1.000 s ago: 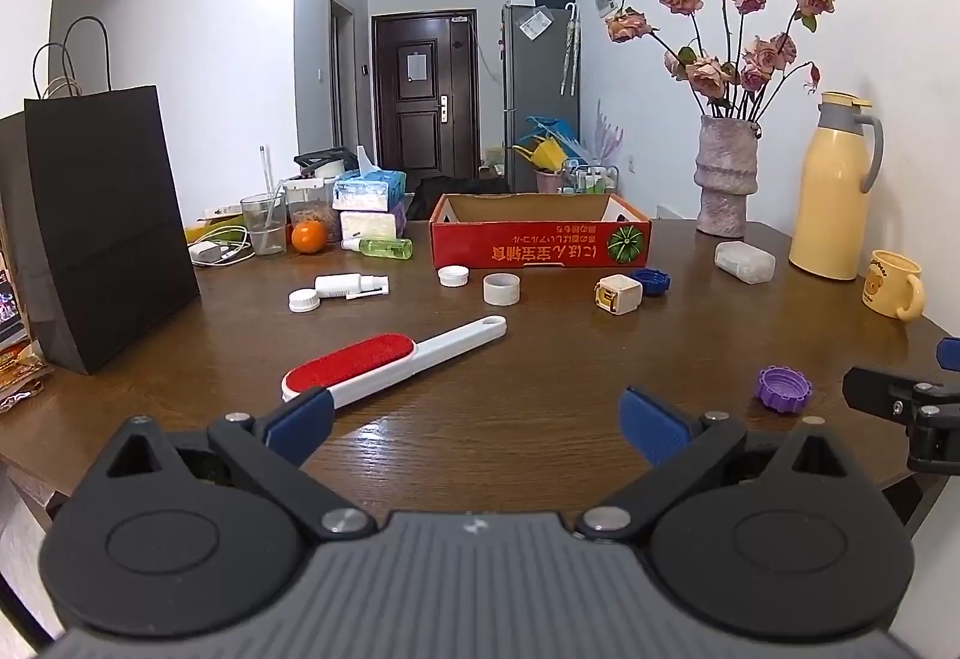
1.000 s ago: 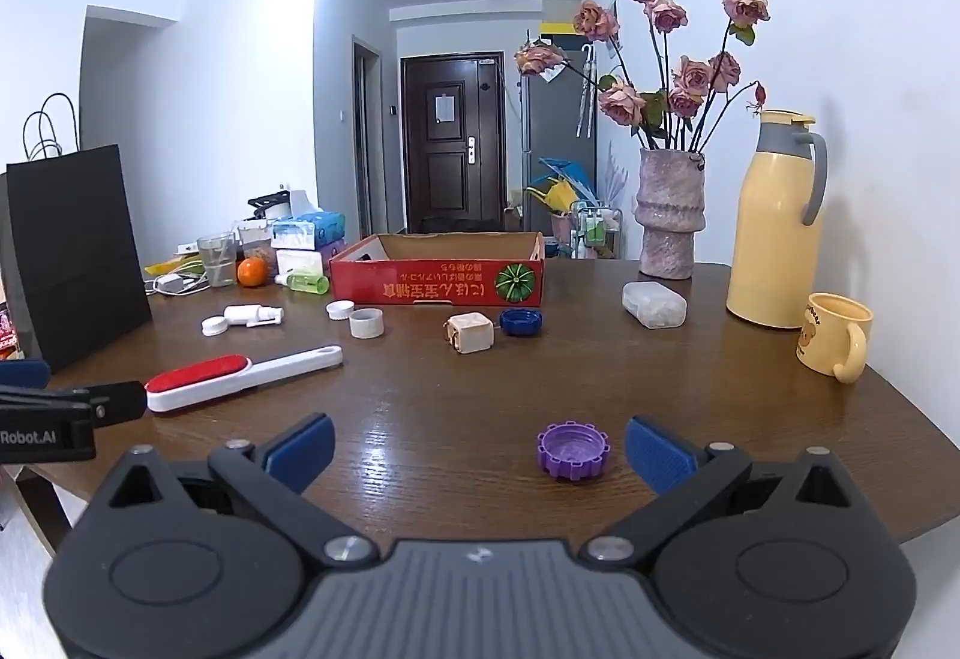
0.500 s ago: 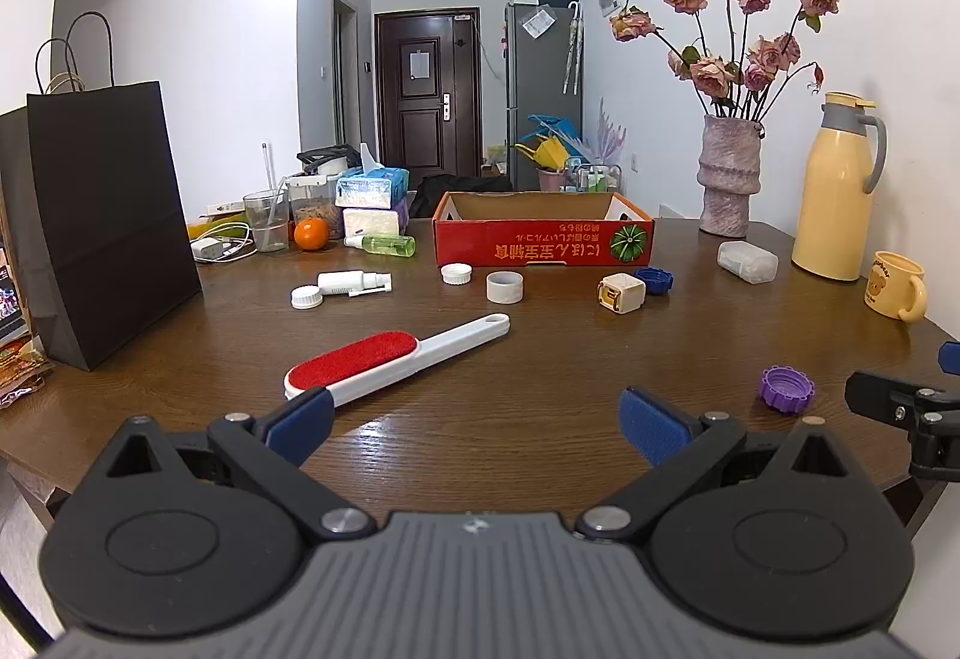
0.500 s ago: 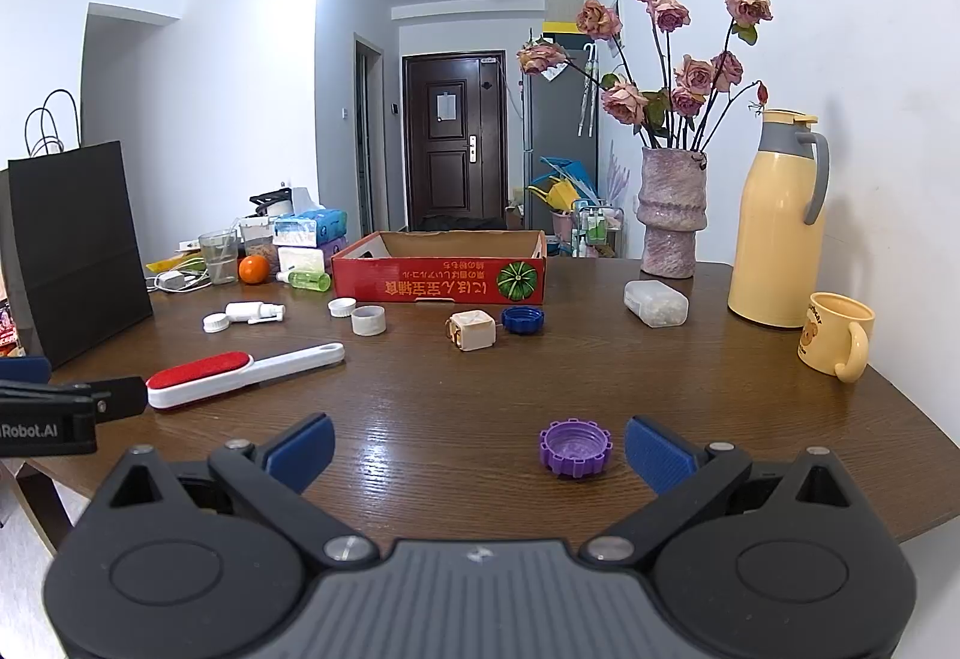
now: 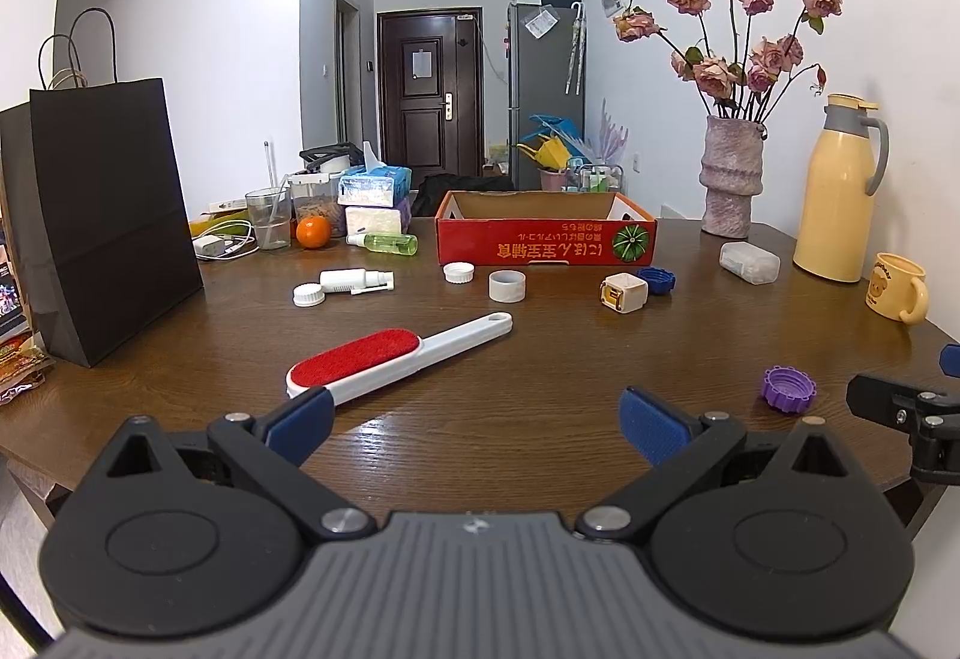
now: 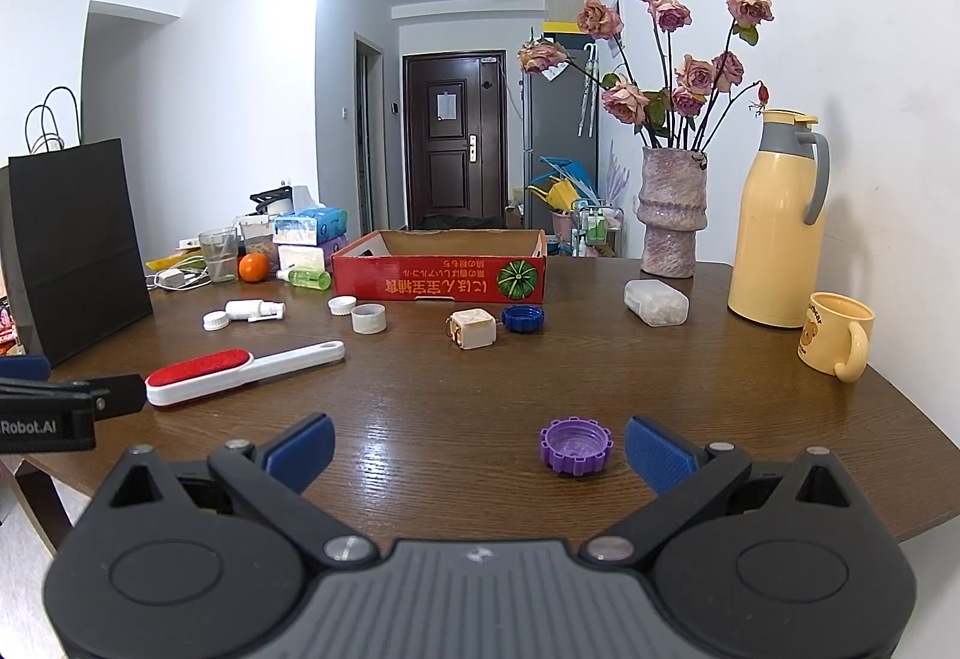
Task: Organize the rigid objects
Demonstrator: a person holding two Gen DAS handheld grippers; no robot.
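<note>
Purple cap [image 6: 575, 444] lies just ahead of the right gripper [image 6: 479, 449], nearer its right finger; both grippers gape empty; centre over it, then squeeze.

Lint brush [image 5: 396, 357], white body with red pad facing up, lying flat and diagonal on the wooden table [image 5: 540, 395], handle end pointing toward the box. Purple ribbed cap [image 6: 575, 444] open side up, near the front edge, well apart from the brush. Red cardboard box [image 6: 441, 281] standing open at mid-table, printing upside down, interior apparently bare though only partly visible. Just before it: white cap [image 5: 459, 273], grey-white ring [image 5: 507, 286], cream cube-shaped container [image 5: 624, 292] touching or just beside a blue ribbed cap [image 5: 657, 280]. Further left, white spray bottle [image 5: 354, 280] on its side, another white cap [image 5: 309, 294] beside it.
</note>
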